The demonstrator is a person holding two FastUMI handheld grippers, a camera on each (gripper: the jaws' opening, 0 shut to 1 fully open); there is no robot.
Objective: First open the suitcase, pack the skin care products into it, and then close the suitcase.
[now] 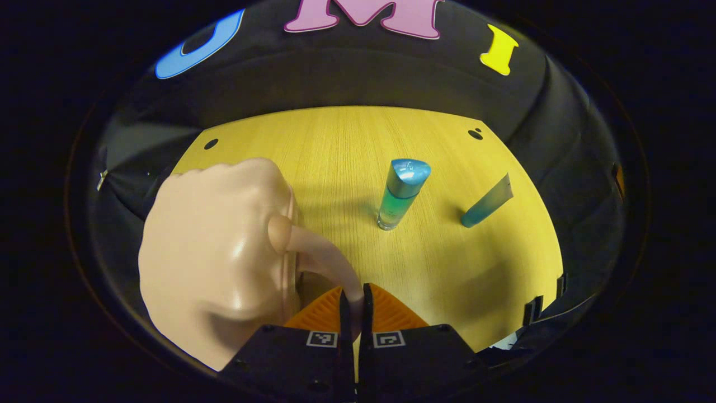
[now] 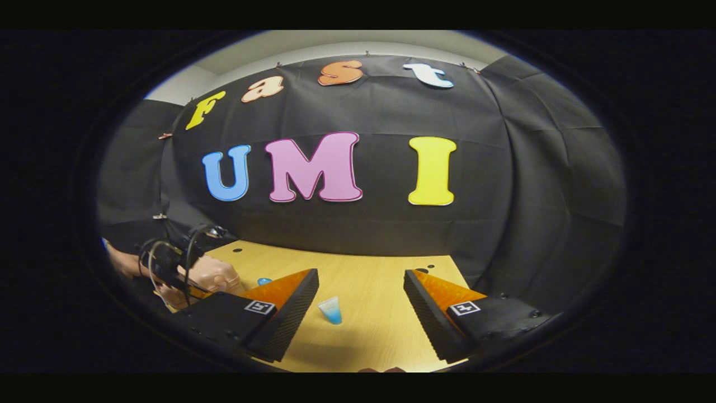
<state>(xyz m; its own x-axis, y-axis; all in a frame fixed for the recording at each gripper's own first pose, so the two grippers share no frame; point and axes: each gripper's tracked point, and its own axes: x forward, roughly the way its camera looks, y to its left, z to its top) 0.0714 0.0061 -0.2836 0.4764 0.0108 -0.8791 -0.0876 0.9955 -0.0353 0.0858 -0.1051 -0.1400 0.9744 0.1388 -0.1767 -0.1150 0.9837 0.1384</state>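
A: Because the left gripper (image 1: pixel 352 305) has its jaws pinching the case's (image 1: pixel 218 263) handle (image 1: pixel 319 257), lower left, it can pull.
B: And the right gripper (image 2: pixel 361 308)?
A: Jaws spread, waiting. The bottle (image 1: pixel 400 193) stands mid-counter (image 1: pixel 335 157).

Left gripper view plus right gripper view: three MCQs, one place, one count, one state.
1. The bottle stands:
A in the suitcase
B on the table, between the suitcase and the tube
C in the right gripper

2. Skin care products on the table:
A one
B two
C four

3. The right gripper is:
A open, empty
B shut on the tube
C shut on the bottle

Key:
1 B, it is upright on the wood, right of the suitcase.
2 B, bottle and tube.
3 A, its fingers are wide apart and the tube sits beyond them.
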